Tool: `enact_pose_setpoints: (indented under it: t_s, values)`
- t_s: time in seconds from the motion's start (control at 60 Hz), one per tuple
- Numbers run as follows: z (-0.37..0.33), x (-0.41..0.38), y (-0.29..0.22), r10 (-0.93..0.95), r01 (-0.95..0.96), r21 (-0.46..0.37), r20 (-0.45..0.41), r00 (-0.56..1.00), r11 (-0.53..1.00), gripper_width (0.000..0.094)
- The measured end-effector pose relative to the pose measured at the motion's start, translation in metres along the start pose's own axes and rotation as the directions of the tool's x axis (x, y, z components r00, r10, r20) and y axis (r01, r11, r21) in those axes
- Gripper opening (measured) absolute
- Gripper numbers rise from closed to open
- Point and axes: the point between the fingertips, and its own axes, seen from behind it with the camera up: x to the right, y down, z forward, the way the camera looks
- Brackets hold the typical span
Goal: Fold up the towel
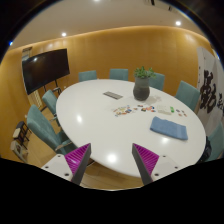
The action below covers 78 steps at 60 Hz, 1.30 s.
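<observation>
hovering wide open and empty, the hand-held gripper (112, 160) has the blue towel (168, 127) far right on the desk (100, 125).

White oval table (100, 125), teal chairs (45, 128)

A white oval desk (100, 125) is seen ahead of the tongs (112, 160), whose two pink-padded fingers (78, 158) are held apart with nothing between them. A folded blue towel (168, 127) is laid near the desk's right edge. A potted plant (142, 86) is set toward the far edge, with small items (123, 109) beside it. Teal chairs (45, 128) are ranged around the desk, and a dark screen (45, 68) is mounted on the wall.
</observation>
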Motion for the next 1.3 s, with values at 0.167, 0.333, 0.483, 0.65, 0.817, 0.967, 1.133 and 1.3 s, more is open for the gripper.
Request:
enact_pose_setpoints:
  t_s: [0.167, 0.333, 0.483, 0.65, 0.817, 0.967, 1.133, 1.3]
  values:
    - [0.026, 0.021, 0.013, 0.027, -0.028, -0.040, -0.013, 1.000, 0.999, 0.0863]
    - [0.080, 0.060, 0.031, 0.058, -0.064, -0.099, -0.063, 0.996, 0.993, 0.0860]
    - [0.159, 0.124, 0.031, 0.098, -0.117, -0.109, -0.171, 0.980, 0.987, 0.0860]
    - [0.276, 0.217, -0.003, 0.137, -0.157, -0.042, -0.302, 0.943, 0.987, 0.0863]
    - [0.382, 0.302, -0.028, 0.157, -0.177, -0.013, -0.402, 0.902, 0.984, 0.0865]
    - [0.455, 0.355, -0.018, 0.166, -0.206, -0.039, -0.456, 0.874, 0.978, 0.0827]
    - [0.484, 0.381, 0.004, 0.084, -0.156, -0.109, -0.489, 0.868, 0.982, 0.0505]
    - [0.483, 0.388, 0.005, -0.021, -0.064, -0.149, -0.509, 0.861, 0.987, 0.0080]
